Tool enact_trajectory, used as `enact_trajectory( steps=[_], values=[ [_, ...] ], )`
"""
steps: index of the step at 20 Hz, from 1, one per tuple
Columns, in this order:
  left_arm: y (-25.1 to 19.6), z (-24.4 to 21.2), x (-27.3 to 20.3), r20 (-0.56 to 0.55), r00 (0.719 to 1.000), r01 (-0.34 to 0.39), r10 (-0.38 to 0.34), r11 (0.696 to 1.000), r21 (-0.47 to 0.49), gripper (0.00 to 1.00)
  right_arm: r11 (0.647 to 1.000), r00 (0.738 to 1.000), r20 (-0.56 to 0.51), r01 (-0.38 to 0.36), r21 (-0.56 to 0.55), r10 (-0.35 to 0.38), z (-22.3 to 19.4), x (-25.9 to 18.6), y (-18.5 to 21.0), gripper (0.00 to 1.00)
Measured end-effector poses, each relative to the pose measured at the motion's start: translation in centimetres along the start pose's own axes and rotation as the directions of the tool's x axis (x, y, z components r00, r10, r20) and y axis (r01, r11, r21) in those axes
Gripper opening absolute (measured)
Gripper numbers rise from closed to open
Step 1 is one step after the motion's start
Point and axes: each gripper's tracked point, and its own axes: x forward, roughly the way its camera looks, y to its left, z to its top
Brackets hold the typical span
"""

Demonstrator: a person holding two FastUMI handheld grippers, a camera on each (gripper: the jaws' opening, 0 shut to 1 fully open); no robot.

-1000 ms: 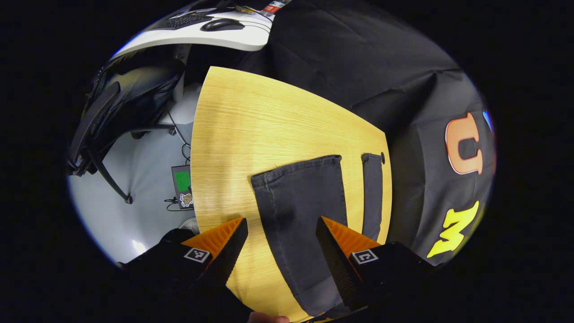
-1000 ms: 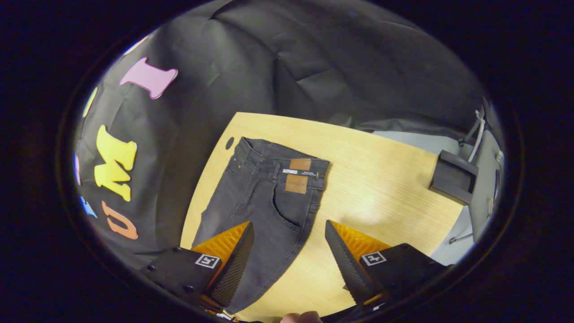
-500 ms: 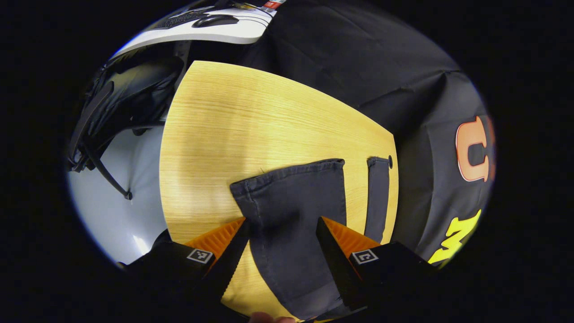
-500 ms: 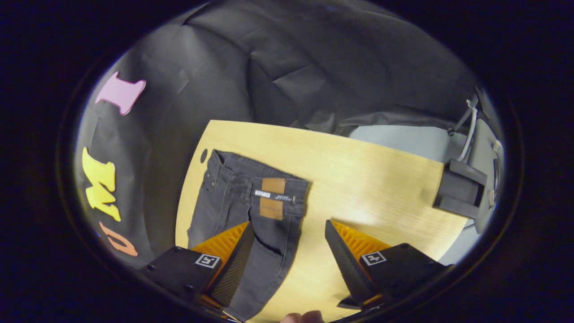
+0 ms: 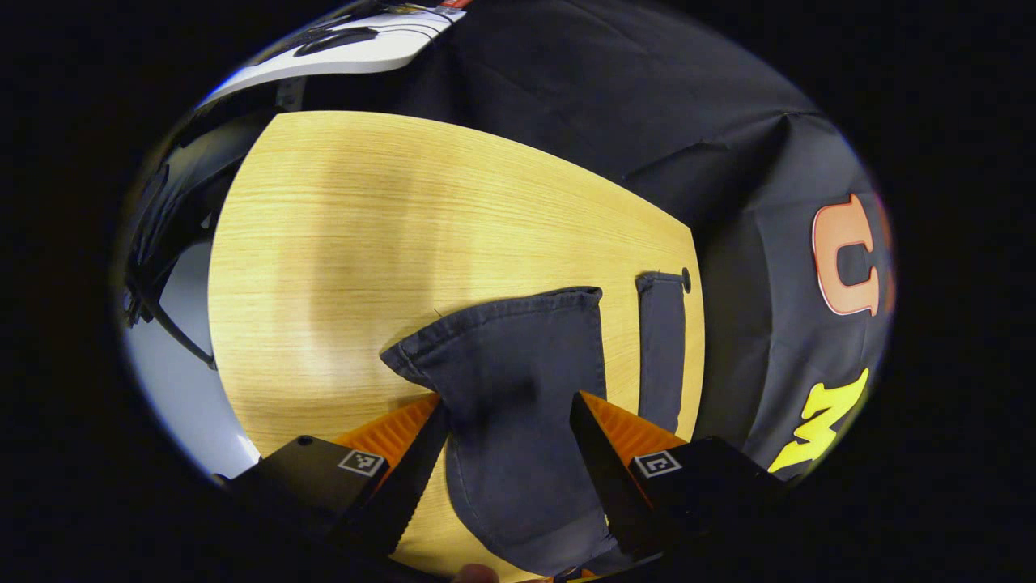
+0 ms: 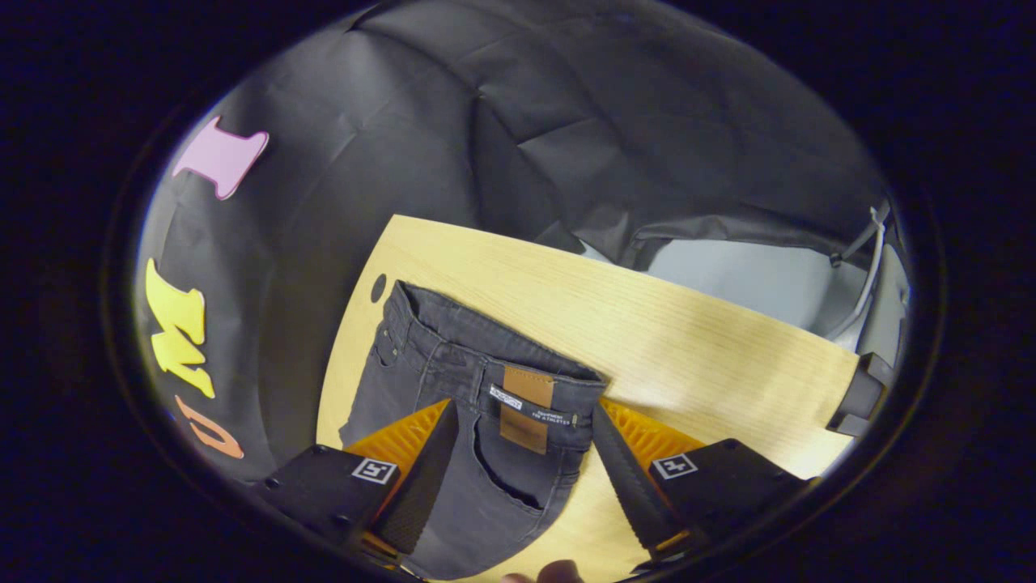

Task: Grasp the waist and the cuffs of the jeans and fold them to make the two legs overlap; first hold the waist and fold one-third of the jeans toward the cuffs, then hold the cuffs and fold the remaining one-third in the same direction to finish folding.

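Dark grey jeans lie flat on a light wooden table [image 5: 388,227]. In the left gripper view the two leg cuffs point away from me: the near, wide cuff [image 5: 502,324] and the far, narrow cuff [image 5: 660,291]. My left gripper [image 5: 506,417] is open, its fingers straddling the near leg just behind the cuff. In the right gripper view the waistband [image 6: 494,364] with its brown leather patch [image 6: 528,387] lies between the fingers of my right gripper [image 6: 522,425], which is open above the waist and back pocket.
The table [image 6: 688,340] has a small round hole at its corner [image 6: 378,287] by the black cloth wall. A white desk [image 5: 348,48] stands beyond the table's far end. A dark box [image 6: 858,397] sits off the table's right edge. Pale floor [image 5: 174,380] lies beside the table.
Both grippers have moved forward and down: the left now straddles the near leg close to its cuff, the right has reached the waistband. Both stayed open.
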Motion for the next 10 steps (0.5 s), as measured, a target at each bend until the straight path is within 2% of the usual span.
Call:
enact_trajectory(
  steps=[1, 2, 3, 4, 5, 6, 7, 8, 9, 10],
  values=[
    [-0.2, 0.1, 0.3, -0.007, 1.000, 0.005, -0.005, 1.000, 0.006, 0.96, 1.000, 1.000, -0.001, 0.019, -0.014, -0.019, -0.2, 0.3, 0.1, 1.00],
    [-0.3, -0.1, 0.6, -0.020, 1.000, 0.005, -0.005, 1.000, 0.013, 1.00, 0.998, 0.998, 0.002, 0.061, -0.027, -0.061, -0.4, 0.9, -0.2, 0.89],
    [-0.4, -0.2, 1.0, -0.029, 1.000, 0.002, -0.001, 1.000, 0.017, 0.90, 0.995, 0.995, 0.017, 0.101, -0.028, -0.100, -0.1, 1.3, -0.6, 0.84],
    [-0.4, -0.3, 1.2, -0.036, 0.999, 0.004, -0.003, 1.000, 0.017, 0.89, 0.992, 0.992, 0.022, 0.123, -0.027, -0.122, 0.1, 1.8, -0.7, 0.70],
    [-0.3, -0.4, 1.4, -0.042, 0.999, -0.001, 0.002, 1.000, 0.015, 0.83, 0.988, 0.988, 0.029, 0.152, -0.029, -0.151, 0.1, 2.0, -1.0, 0.55],
    [-0.3, -0.3, 1.6, -0.047, 0.999, 0.001, -0.001, 1.000, 0.007, 0.62, 0.985, 0.985, 0.035, 0.172, -0.028, -0.171, 0.4, 2.1, -1.0, 0.46],
    [0.0, -0.2, 2.0, -0.056, 0.998, -0.006, 0.006, 1.000, 0.001, 0.57, 0.983, 0.983, 0.037, 0.183, -0.015, -0.182, 0.5, 2.3, -1.2, 0.41],
    [0.3, -0.4, 2.1, -0.062, 0.998, -0.019, 0.018, 1.000, -0.006, 0.38, 0.984, 0.984, 0.026, 0.178, 0.002, -0.178, 0.5, 2.3, -1.1, 0.26],
    [0.3, -0.5, 2.2, -0.071, 0.997, -0.020, 0.019, 1.000, -0.018, 0.36, 0.986, 0.986, 0.014, 0.168, 0.017, -0.168, 0.5, 2.2, -1.1, 0.25],
    [-0.1, -0.6, 1.9, -0.088, 0.996, -0.007, 0.004, 1.000, -0.028, 0.19, 0.986, 0.988, 0.010, 0.156, 0.051, -0.157, 0.8, 2.0, -0.9, 0.19]
  ],
)
